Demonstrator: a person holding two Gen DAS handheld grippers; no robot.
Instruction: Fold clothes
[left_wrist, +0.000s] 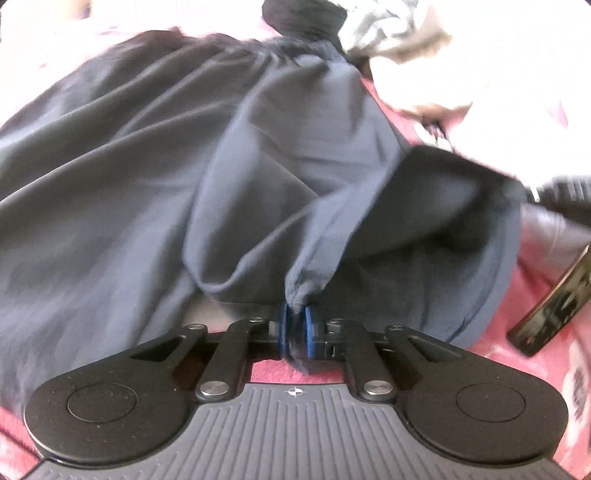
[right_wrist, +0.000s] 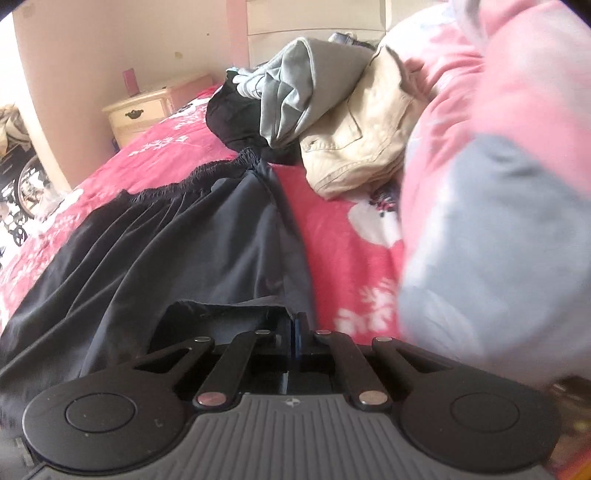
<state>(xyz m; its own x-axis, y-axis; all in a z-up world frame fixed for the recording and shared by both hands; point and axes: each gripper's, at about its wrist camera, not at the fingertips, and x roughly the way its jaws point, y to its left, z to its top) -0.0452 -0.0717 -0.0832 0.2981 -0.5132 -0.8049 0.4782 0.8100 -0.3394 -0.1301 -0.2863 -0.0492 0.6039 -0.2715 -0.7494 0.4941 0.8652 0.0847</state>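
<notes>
A dark navy garment (left_wrist: 147, 166) with a gathered elastic waistband (right_wrist: 207, 173) lies spread over the pink bed cover (right_wrist: 351, 236). My left gripper (left_wrist: 294, 325) is shut on a bunched hem corner of it, cloth pinched between the blue pads (left_wrist: 282, 328). The fabric rises in folds from that pinch. In the right wrist view the same garment (right_wrist: 166, 251) stretches away from my right gripper (right_wrist: 296, 332), whose jaws are closed on its near edge. The right gripper (left_wrist: 546, 314) shows blurred at the right edge of the left wrist view.
A heap of other clothes lies at the head of the bed: a grey piece (right_wrist: 295, 96), a black piece (right_wrist: 232, 118) and beige trousers (right_wrist: 362, 140). A pink and grey bundle (right_wrist: 498, 184) looms close on the right. A cream nightstand (right_wrist: 144, 110) stands beyond the bed.
</notes>
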